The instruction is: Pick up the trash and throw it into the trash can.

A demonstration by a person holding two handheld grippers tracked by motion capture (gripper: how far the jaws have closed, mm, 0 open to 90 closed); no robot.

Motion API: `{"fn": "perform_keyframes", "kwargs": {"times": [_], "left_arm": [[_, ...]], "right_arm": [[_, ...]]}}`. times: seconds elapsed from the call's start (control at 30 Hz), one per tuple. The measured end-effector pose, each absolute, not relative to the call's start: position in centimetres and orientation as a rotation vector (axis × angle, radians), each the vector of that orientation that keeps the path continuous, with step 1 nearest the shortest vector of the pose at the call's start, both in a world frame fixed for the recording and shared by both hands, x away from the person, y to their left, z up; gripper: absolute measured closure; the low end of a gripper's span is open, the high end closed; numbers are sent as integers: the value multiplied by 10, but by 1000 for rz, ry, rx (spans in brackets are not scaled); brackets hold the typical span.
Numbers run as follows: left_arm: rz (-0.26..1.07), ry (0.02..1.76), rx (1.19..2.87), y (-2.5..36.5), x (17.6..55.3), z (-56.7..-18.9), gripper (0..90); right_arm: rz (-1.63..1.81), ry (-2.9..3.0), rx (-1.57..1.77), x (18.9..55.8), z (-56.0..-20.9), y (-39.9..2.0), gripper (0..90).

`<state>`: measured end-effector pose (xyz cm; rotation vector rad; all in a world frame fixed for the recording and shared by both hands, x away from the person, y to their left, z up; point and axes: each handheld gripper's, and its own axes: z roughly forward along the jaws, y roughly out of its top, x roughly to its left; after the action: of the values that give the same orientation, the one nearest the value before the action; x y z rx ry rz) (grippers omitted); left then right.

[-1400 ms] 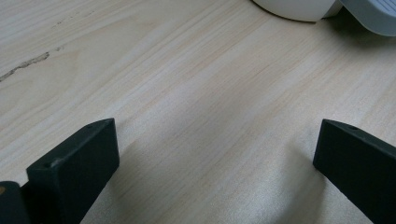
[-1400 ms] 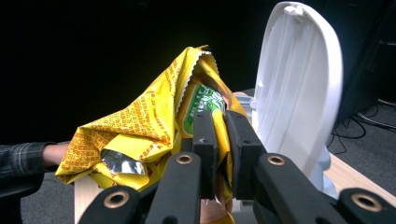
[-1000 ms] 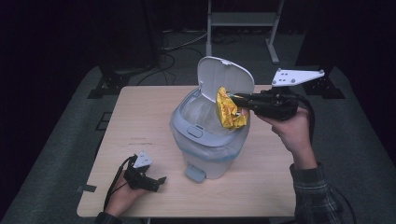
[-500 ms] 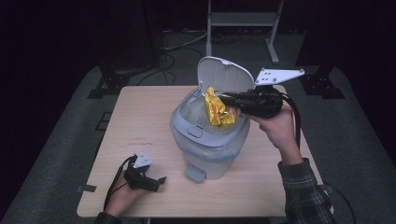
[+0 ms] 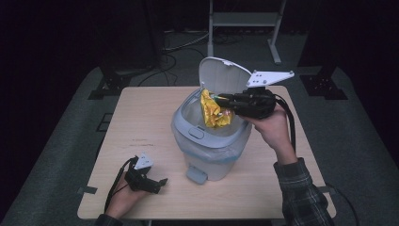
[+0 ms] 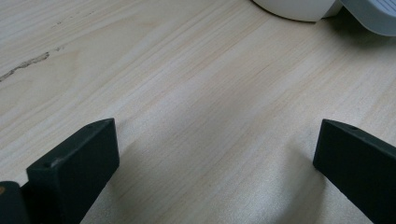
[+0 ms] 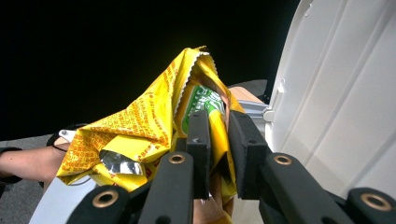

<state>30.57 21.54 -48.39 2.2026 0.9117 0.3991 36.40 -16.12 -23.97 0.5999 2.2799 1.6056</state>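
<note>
- The left gripper (image 5: 157, 182) lies on the table (image 5: 141, 117) near its front left corner, held by the person's left hand (image 5: 123, 197), with its cable looping just beside it.
- Its jaws stand spread wide, with bare wood between them in the left gripper view (image 6: 215, 154); nothing is pinched.
- Ahead of those jaws sits the bin (image 5: 207, 141), well apart from them; its foot pedal (image 5: 196, 174) faces the front edge of the table, and the bin's base (image 6: 299, 7) shows at the top of the left gripper view.
- The bin's lid (image 5: 221, 77) stands raised, upright behind the opening.
- The wrapper (image 5: 214, 110), a crumpled yellow bag, hangs over the bin's opening, just below the lid and at the tip of the right gripper.
- The right gripper (image 5: 220, 100) is held level above the bin's right rim by the right hand (image 5: 270, 127), pointing left across the opening.
- Its jaws have just been opening a little, yet in the right gripper view they sit close together with the wrapper (image 7: 144, 126) pinched between them (image 7: 219, 154).
- The lid's white inside (image 7: 345, 93) rises just right of these jaws.
</note>
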Motion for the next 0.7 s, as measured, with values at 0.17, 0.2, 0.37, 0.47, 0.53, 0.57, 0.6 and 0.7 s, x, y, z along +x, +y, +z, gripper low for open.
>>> {"fn": "perform_keyframes", "kwargs": {"times": [0.17, 0.2, 0.37, 0.47, 0.53, 0.57, 0.6, 0.7], "left_arm": [[399, 912, 2203, 215, 306, -484, 0], [399, 912, 2203, 215, 306, -484, 0], [400, 912, 2203, 215, 306, -484, 0], [399, 912, 2202, 215, 306, -484, 0], [399, 912, 2203, 215, 306, -484, 0], [399, 912, 2203, 215, 306, -484, 0], [400, 912, 2202, 215, 306, -484, 0], [399, 912, 2203, 215, 306, -484, 0]], "right_arm": [[1602, 2277, 602, 364, -241, -161, 762], [1602, 2277, 602, 364, -241, -160, 757], [1585, 2272, 601, 364, -242, -159, 732], [1583, 2265, 602, 364, -242, -159, 732], [1585, 2260, 603, 364, -242, -160, 732], [1583, 2256, 600, 364, -242, -160, 731], [1585, 2256, 602, 364, -242, -161, 731], [1583, 2256, 603, 363, -242, -161, 727]]}}
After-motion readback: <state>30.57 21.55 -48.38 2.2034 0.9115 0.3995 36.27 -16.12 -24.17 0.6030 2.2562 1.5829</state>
